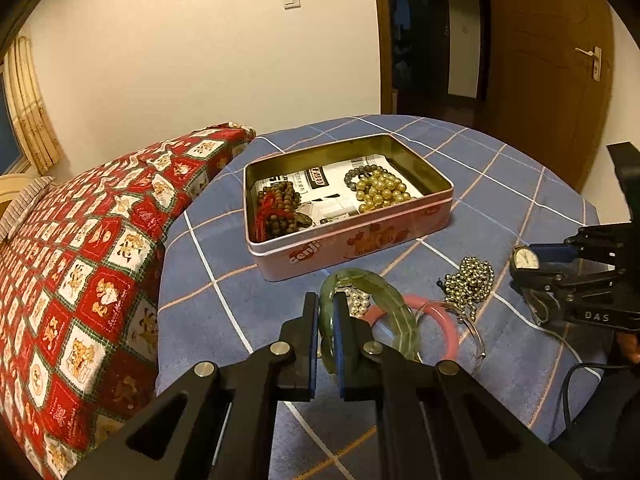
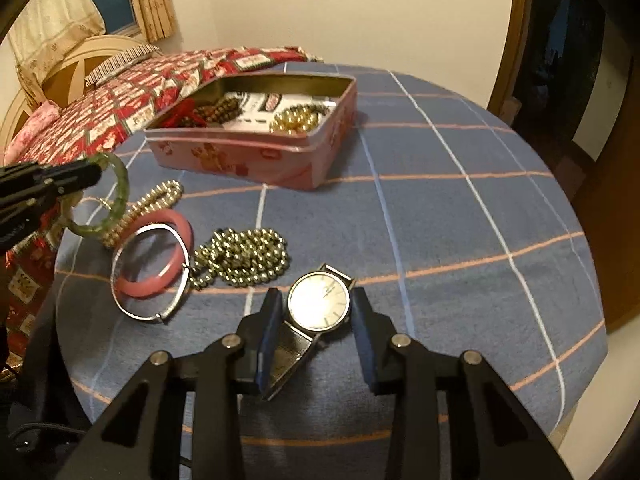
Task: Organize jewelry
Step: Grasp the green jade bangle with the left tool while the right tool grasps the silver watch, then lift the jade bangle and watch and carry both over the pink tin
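My left gripper (image 1: 326, 304) is shut on a green jade bangle (image 1: 384, 296) and holds it above the bed cover; the bangle also shows in the right wrist view (image 2: 120, 188). My right gripper (image 2: 316, 300) is open around a silver wristwatch (image 2: 318, 306) that lies on the cover; the pads stand apart from the watch case. An open pink tin (image 1: 352, 240) holds brown beads (image 1: 280, 208), gold pearls (image 1: 384, 192) and a dark bead bracelet (image 1: 354, 176). A pink bangle (image 2: 160, 276), a thin silver bangle (image 2: 132, 308), a metal bead chain (image 2: 244, 256) and a pearl strand (image 2: 156, 200) lie loose.
A red patterned quilt (image 1: 80, 280) lies left of the blue checked cover (image 1: 500, 184). A brown door (image 1: 552, 60) stands at the back right. A curtained window (image 2: 116, 0) and a headboard (image 2: 76, 64) are behind the bed.
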Action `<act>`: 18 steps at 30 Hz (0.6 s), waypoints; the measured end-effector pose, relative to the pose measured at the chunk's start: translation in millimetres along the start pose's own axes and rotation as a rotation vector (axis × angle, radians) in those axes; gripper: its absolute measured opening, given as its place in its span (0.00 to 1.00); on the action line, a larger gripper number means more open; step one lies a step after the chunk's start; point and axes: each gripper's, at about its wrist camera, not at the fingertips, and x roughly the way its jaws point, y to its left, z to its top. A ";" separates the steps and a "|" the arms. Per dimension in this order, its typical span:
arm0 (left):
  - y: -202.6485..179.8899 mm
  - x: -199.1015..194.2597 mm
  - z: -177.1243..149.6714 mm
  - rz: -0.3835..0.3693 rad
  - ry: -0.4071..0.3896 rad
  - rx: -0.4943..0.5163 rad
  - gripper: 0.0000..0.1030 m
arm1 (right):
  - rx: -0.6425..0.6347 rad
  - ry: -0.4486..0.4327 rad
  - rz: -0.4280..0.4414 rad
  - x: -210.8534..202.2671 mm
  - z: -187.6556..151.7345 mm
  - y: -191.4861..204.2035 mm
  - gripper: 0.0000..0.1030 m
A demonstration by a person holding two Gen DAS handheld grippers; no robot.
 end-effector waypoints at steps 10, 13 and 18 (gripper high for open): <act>7.0 -11.8 14.4 0.066 -0.073 -0.017 0.06 | -0.057 -0.133 -0.032 -23.3 18.2 13.9 0.37; 11.5 -13.2 20.3 0.091 -0.097 -0.029 0.06 | -0.067 -0.169 -0.033 -27.6 26.0 16.0 0.36; 21.2 -14.7 29.3 0.122 -0.124 -0.060 0.06 | -0.088 -0.206 -0.030 -31.0 41.2 19.8 0.36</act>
